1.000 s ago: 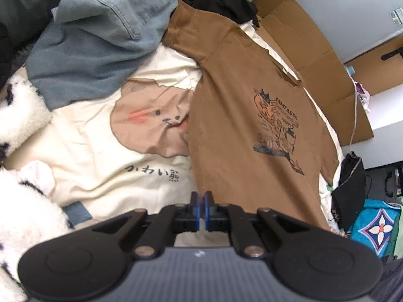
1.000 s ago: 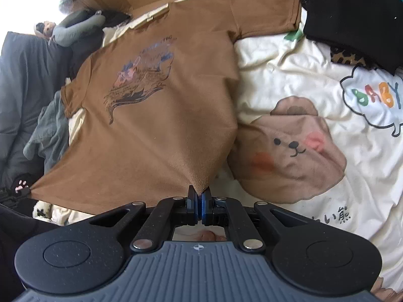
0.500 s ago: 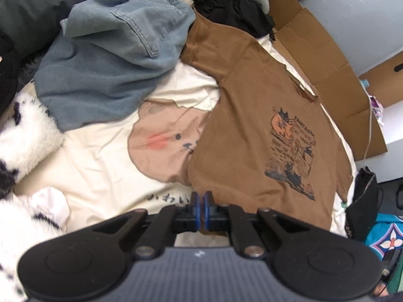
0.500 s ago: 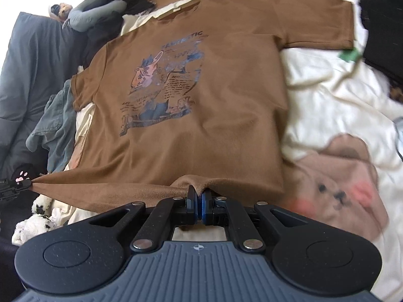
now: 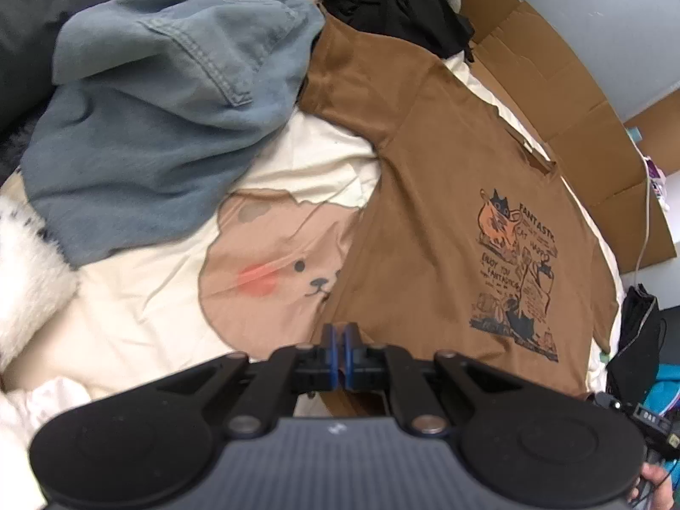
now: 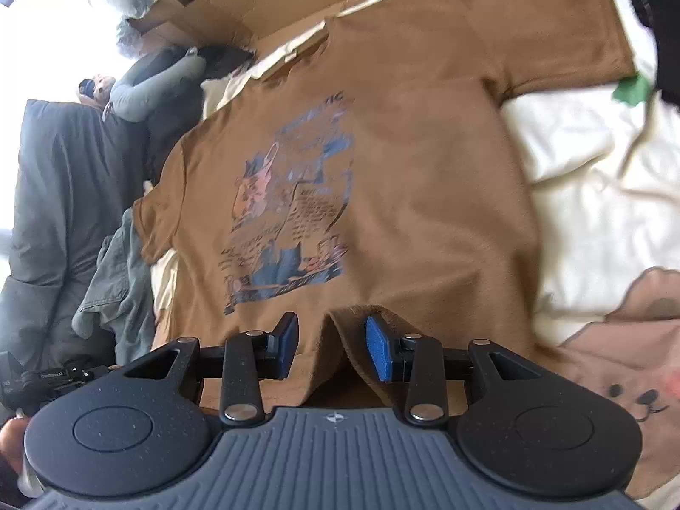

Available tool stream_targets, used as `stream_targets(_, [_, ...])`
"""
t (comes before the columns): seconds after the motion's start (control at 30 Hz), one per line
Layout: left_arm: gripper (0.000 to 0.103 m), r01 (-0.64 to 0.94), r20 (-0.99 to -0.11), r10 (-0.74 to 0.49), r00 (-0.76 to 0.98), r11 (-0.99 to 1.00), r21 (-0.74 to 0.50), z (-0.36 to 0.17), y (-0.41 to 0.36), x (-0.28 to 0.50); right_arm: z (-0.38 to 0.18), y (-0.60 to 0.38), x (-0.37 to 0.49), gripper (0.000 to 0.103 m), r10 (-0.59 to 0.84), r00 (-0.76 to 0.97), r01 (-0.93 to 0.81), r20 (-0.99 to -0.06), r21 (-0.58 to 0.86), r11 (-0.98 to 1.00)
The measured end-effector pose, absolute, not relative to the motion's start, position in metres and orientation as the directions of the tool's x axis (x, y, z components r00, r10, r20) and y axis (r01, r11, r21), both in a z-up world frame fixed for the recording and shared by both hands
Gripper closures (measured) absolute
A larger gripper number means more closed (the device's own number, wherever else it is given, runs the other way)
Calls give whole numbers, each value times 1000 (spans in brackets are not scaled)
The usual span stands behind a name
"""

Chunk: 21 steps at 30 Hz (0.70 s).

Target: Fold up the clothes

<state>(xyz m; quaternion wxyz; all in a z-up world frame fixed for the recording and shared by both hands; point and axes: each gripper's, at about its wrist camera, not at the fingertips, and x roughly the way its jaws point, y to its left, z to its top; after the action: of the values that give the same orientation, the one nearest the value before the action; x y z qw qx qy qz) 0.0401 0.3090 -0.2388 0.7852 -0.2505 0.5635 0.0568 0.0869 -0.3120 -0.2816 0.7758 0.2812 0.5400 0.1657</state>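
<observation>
- Brown T-shirt [image 5: 429,229] spread flat on a cream bedsheet [image 5: 140,323], picture side up, with a cat drawing and words on the chest.
- Left gripper [image 5: 338,342] low at the shirt's bottom corner, blue jaws pressed tight together with the brown hem pinched between them.
- Right gripper [image 6: 331,346] at the other part of the bottom hem, jaws wide apart, holding nothing.
- Small raised fold of brown cloth sitting loose between the open blue pads [image 6: 379,352], touching the right one or just beside it; hard to tell which.
- Bear face [image 5: 272,272] printed on the sheet, partly tucked under the shirt's side edge.
- Blue denim clothes [image 5: 161,97] piled just beside one sleeve, at the top left of the left view.
- Black clothes [image 5: 395,4] bunched up past that same sleeve.
- White fluffy thing [image 5: 29,263] at the far left edge of the sheet.
- Flat brown cardboard [image 5: 565,97] lying along the far side of the bed, beyond the collar.
- Grey bedding [image 6: 63,195] heaped at the left of the right view, near the other sleeve.
</observation>
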Motion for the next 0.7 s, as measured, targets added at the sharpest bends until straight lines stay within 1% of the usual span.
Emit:
stream_targets(0.13, [100,-365,-911,-201,360,869,-335,-243,308,45,-278,-319,71,62,548,350,42,-760,597,801])
stream_targets(0.23, [100,-368,-908,-207,364,864,-344,-246,309,45,-281,-320,55,62,517,314,28,-797,552,834])
stream_targets(0.43, [99,-384,-907,-227,354,849,-362,-253,313,39,-311,-308,32,62,514,238,77,-824,543,836])
stream_targets(0.6, [99,-382,-908,-238,345,848,-367,-252,314,31,-330,-295,35,63,513,235,90,-826,544,834])
stream_targets(0.63, [99,-380,-908,-240,343,848,-368,-251,314,30,-333,-293,36,64,512,235,91,-826,543,835])
stream_targets(0.7, [99,-377,-908,-245,340,849,-370,-250,315,26,-341,-291,39,69,514,227,124,-828,548,827])
